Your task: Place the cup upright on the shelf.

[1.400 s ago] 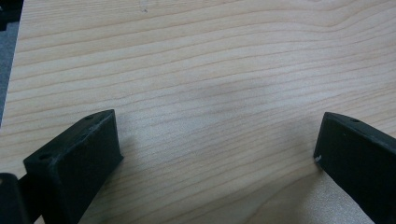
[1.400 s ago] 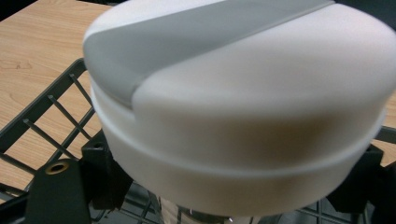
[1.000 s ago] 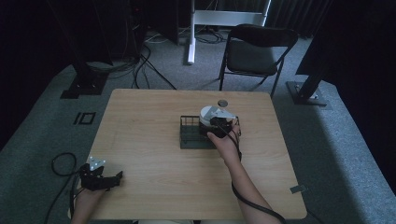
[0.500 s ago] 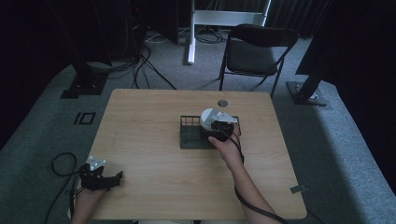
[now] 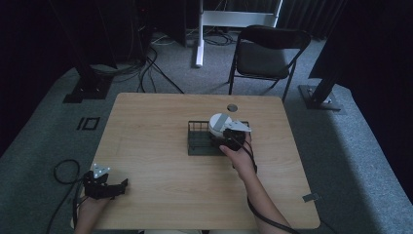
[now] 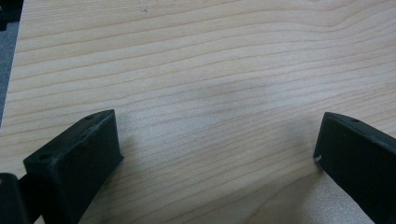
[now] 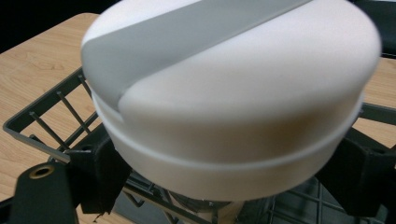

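Black jaws of the right gripper (image 7: 233,186) pinching a round white container (image 7: 233,93) from both sides, low in the right gripper view; lid white with a grey band crossing the upper left of the frame. Beneath and behind, dark wire rack (image 7: 51,116) bars at lower left, wood beyond. No telling from here whether the container's base touches the rack.

From the high view, same container (image 5: 220,122) just right of centre, over the right end of the rack (image 5: 199,139), right gripper (image 5: 229,139) and hand (image 5: 238,155) close below it, forearm running to the bottom edge.

Left gripper (image 6: 215,154) jaws spread wide at the lower corners of the left gripper view, bare wood grain of the table (image 6: 210,70) between, nothing gripped. In the high view, left gripper (image 5: 119,185) at lower left by the table (image 5: 160,122) edge, well apart from the rack, cable looping over grey carpet. Folding chair (image 5: 265,53) beyond the table, upper right of centre.
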Available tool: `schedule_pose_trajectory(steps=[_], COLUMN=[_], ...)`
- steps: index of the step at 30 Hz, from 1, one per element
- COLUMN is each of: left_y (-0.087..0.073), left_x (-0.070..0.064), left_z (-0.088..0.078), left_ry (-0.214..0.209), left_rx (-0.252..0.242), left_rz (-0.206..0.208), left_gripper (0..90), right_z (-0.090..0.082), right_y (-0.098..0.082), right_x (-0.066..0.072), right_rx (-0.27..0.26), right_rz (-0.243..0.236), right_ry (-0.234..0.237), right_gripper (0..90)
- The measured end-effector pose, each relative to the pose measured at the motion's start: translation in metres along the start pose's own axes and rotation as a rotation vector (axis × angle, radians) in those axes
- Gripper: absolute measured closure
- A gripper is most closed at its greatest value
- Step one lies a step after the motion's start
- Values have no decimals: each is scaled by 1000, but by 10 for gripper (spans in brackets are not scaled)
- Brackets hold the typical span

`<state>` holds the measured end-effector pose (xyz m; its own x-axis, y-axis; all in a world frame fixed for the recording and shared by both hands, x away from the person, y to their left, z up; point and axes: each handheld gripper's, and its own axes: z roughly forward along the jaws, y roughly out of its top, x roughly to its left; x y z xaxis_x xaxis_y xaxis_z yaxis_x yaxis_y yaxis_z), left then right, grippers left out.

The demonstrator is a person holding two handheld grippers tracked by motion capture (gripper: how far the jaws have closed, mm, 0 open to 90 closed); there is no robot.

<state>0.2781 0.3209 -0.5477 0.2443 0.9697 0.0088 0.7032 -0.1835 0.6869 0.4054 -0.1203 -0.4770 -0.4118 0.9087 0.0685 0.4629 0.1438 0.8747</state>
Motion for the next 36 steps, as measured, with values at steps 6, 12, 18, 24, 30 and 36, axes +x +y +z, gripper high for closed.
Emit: schedule_pose_trajectory(steps=[6,12,18,24,30,36], left_y=[0,0,0,0,0,0], left_x=[0,0,0,0,0,0], left_z=[0,0,0,0,0,0], left_ry=[0,0,0,0,0,0], left_rx=[0,0,0,0,0,0], left_rz=[0,0,0,0,0,0], left_gripper=[6,5,6,6,6,6], right_z=[-2,-6,-15,-23,-31,-42], right_y=[-3,-6,-7,-9,-13,-16], right_x=[-2,-3,-5,-8,-9,-11], right_rx=[-8,-31,-42,-49,-59,-64], right_rz=[-1,-19,-14,-12,-9,-14], right_ry=[6,24,26,33,49,54], right_gripper=[131,131,131,131,131,131])
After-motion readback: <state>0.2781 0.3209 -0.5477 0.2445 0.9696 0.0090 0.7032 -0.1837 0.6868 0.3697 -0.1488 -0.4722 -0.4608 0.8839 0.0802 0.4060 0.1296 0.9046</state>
